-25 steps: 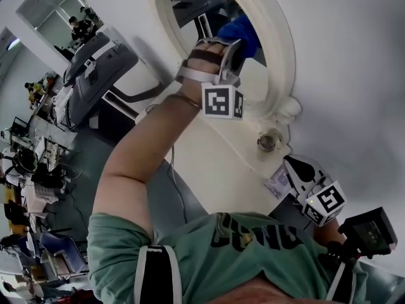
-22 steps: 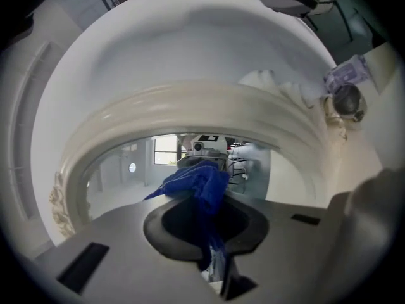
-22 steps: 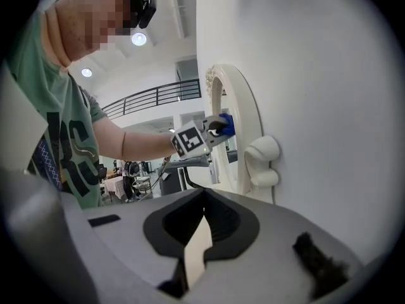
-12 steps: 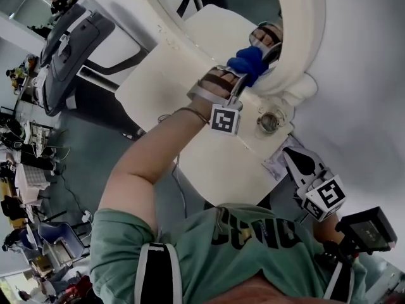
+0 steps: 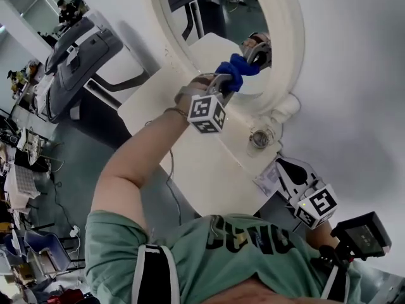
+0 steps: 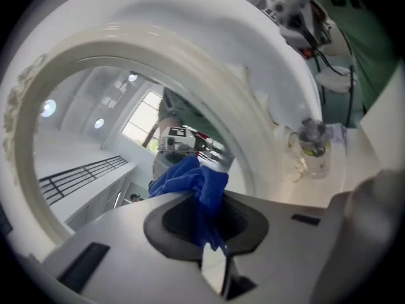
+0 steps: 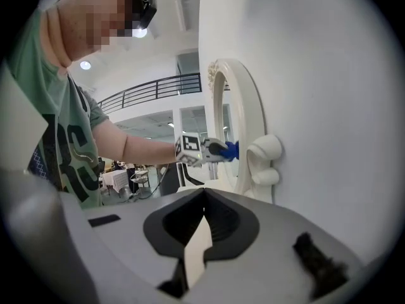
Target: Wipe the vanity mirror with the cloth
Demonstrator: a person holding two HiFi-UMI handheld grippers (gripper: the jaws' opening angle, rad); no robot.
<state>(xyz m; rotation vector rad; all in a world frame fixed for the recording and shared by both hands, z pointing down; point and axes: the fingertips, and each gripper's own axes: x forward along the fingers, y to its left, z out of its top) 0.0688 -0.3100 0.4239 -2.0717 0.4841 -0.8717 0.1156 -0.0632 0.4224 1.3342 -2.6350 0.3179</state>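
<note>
Ahead of my left gripper [image 5: 224, 80], just past its tips, is the lower part of the round vanity mirror [image 5: 205, 14]. The jaws are clamped on the blue cloth [image 6: 188, 181]. A bunched wad of it sticks out in front of the tips toward the glass, and a thin tail hangs down between the jaws. The wad sits right at the glass, but I can't be sure it is pressed flat against it.

The cloth looks soft, light and limp. I judge it will fold and smear rather than push back, so the grip belongs low on the bunch, leaving plenty of fabric ahead of the hard tips. The glass and its white moulded frame [image 6: 190, 62] look rigid and breakable, so only fabric should meet them.

Below and to the right of this gripper, a small glass jar [image 5: 258, 138] stands on the white table [image 5: 190, 163] beside the frame's foot. A wide stroke could knock it.

My right gripper [image 7: 201, 223] hangs low near the wall, well apart from the mirror, with its jaws closed together on nothing.
</note>
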